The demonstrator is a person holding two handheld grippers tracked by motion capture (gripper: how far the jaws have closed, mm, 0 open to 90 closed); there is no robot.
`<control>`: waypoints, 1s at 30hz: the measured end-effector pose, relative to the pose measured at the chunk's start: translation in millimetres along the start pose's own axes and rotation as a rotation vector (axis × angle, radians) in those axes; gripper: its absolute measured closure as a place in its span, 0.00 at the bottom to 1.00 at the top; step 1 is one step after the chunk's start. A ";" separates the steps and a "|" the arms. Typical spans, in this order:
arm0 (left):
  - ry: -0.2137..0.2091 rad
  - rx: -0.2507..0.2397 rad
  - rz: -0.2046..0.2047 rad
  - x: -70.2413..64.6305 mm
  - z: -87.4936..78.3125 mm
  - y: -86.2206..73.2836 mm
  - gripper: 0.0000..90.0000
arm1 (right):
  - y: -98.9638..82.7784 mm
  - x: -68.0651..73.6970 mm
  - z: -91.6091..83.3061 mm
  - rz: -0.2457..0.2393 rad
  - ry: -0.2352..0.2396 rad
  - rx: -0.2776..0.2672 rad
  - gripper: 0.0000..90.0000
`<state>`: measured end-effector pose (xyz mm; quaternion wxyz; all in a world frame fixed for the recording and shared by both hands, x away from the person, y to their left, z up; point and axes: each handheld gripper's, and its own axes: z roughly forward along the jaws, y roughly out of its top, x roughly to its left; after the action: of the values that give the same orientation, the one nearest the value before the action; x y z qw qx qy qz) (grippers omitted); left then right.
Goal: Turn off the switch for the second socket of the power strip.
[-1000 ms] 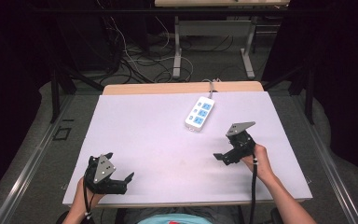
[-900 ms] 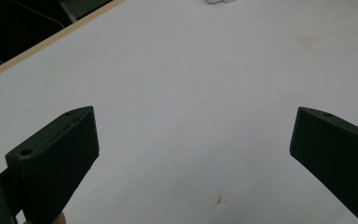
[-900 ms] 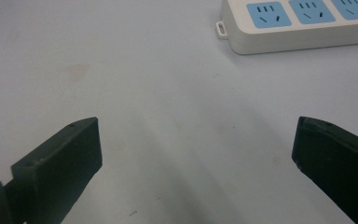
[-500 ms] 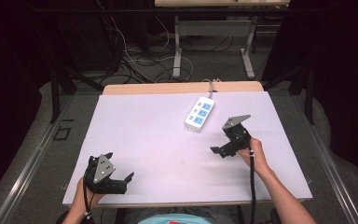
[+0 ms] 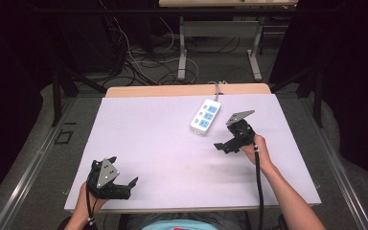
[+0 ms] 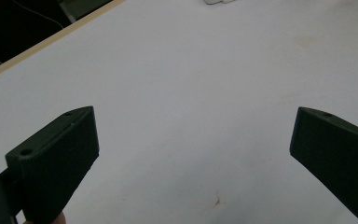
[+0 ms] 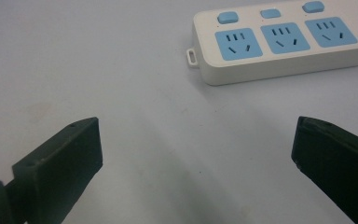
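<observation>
White power strip (image 5: pixel 205 116) is lying on the desk (image 5: pixel 148 139), just ahead of the right tool (image 5: pixel 223 146), jaws gaping wide. Left tool (image 5: pixel 127 186) is hovering open near the front edge; no lettering readable.

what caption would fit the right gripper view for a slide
Right gripper, jaws wide open and empty, faces a white power strip with three blue sockets on the pale table.

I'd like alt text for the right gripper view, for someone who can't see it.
A white power strip with three blue sockets and three blue buttons lies on a pale table. Ahead of it, the right gripper has its two black fingers spread wide apart, holding nothing.
</observation>
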<state>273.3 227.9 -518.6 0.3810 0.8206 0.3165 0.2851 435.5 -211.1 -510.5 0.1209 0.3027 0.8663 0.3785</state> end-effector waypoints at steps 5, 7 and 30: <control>-0.006 -0.002 -0.005 -0.1 0.0 -0.4 0.01 | 6.4 -3.8 4.4 0.000 -0.002 0.012 0.01; -0.003 0.007 -0.002 1.3 -0.7 -0.5 0.01 | 9.1 -6.3 7.2 -0.002 0.008 0.009 0.01; -0.005 -0.007 -0.012 -0.7 -1.6 -0.6 0.01 | 29.0 -32.6 27.2 0.082 0.011 0.015 0.00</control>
<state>271.5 228.4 -518.4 0.3864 0.8181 0.3193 0.2820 485.7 -200.0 -508.6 0.0980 0.3367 0.8568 0.3782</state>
